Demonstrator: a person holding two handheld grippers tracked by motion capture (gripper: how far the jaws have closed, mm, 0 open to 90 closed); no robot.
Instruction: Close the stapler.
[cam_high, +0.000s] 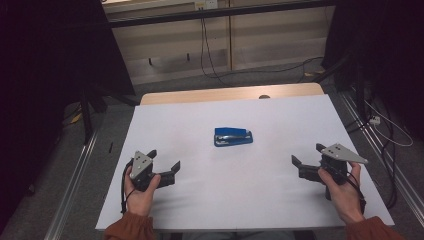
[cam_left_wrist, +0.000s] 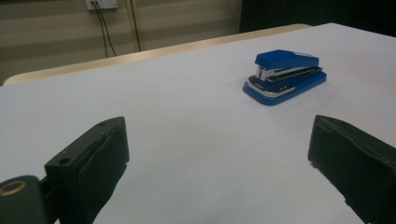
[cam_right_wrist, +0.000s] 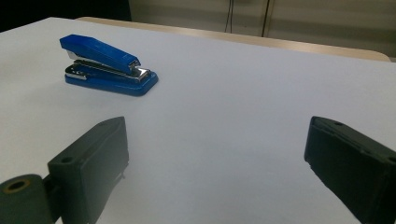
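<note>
From above, both hands show; left gripper (cam_high: 163, 160) and right gripper (cam_high: 306, 154) gape, flanking stapler (cam_high: 233, 136).

Stapler (cam_high: 233, 136) mid-table (cam_high: 200, 200), left claw (cam_high: 164, 162) near left, right claw (cam_high: 306, 160) near right

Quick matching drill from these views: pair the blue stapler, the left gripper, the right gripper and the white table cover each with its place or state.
Things:
1. blue metal-and-plastic stapler
2. left gripper
3. right gripper
4. white table cover

Places or states:
A. held open over the table's right side
B. spread flat under everything
C. lying closed mid-table, untouched
D. held open over the table's left side

Pairs: 1-C, 2-D, 3-A, 4-B
</note>
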